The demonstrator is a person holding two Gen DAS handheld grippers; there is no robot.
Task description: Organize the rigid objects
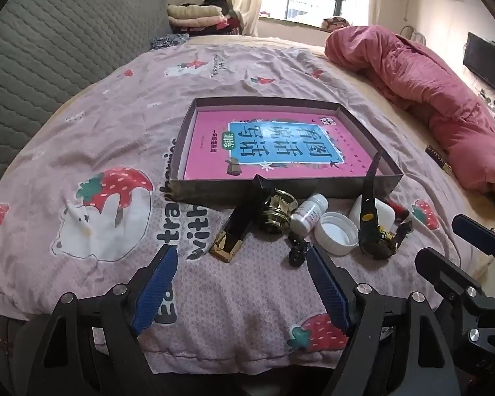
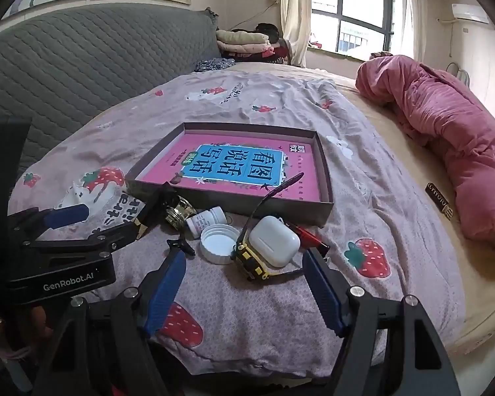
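The earbud case (image 1: 384, 210) is mostly hidden in the left wrist view behind the tape measure (image 1: 368, 227), and the red and black thing (image 1: 397, 210) behind it shows only an end; what it is cannot be told. The small black clip (image 1: 296, 250) is too dark to make out. The bottle (image 1: 308, 213) bears print too small to read. The near wall of the box (image 1: 257, 192) hides the book's (image 1: 274, 147) lower edge. In the right wrist view the left gripper (image 2: 109, 227) covers part of the black and gold bar (image 2: 151, 211), and the picture's left edge cuts its body.
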